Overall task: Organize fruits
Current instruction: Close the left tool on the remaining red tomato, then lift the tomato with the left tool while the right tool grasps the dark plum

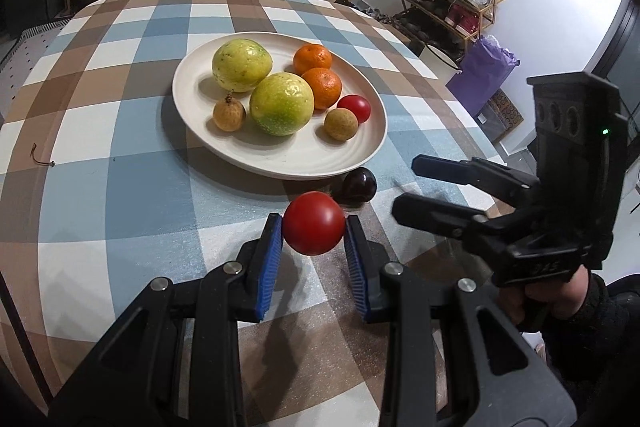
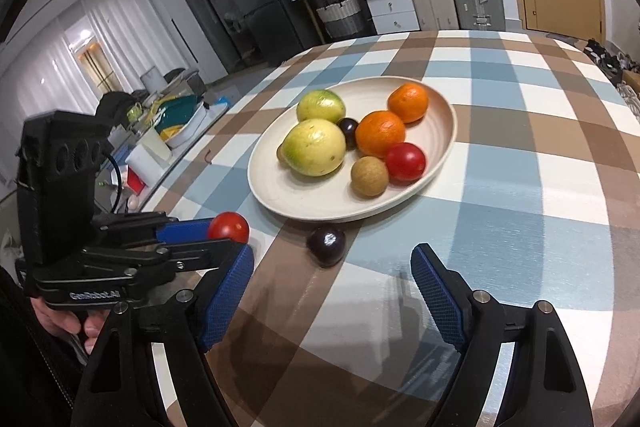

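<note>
- The left gripper [image 1: 313, 227] is clamping one red tomato [image 1: 313, 223] between its blue pads [image 1: 267, 259], holding it clear of the checked tablecloth [image 1: 120, 187] just short of the plate.
- The right gripper [image 2: 332, 291] is hovering with its jaws standing wide apart and nothing between them; one dark plum [image 2: 326, 241] is lying on the cloth just ahead of it, touching or nearly touching the plate rim.
- The cream plate [image 1: 280, 163] is carrying the following count in the left wrist view: two yellow-green round fruits [image 1: 281, 103], two oranges [image 1: 322, 87], two brown longans [image 1: 341, 123] and one small red tomato [image 1: 354, 108].
- The right wrist view is showing one further dark plum [image 2: 347, 127] on the plate, wedged between the yellow-green fruits and the nearer orange; in the left wrist view this fruit is sitting hidden behind the larger fruit.
- In the right wrist view, the second longan is showing only as a sliver behind the nearer yellow-green fruit.
- One hand [image 2: 76, 323] is gripping each handle; both are partly cut off by the gripper bodies.
- One thin brown stem-like scrap [image 1: 40, 157] is lying on the cloth left of the plate; its nature is hard to make out.
</note>
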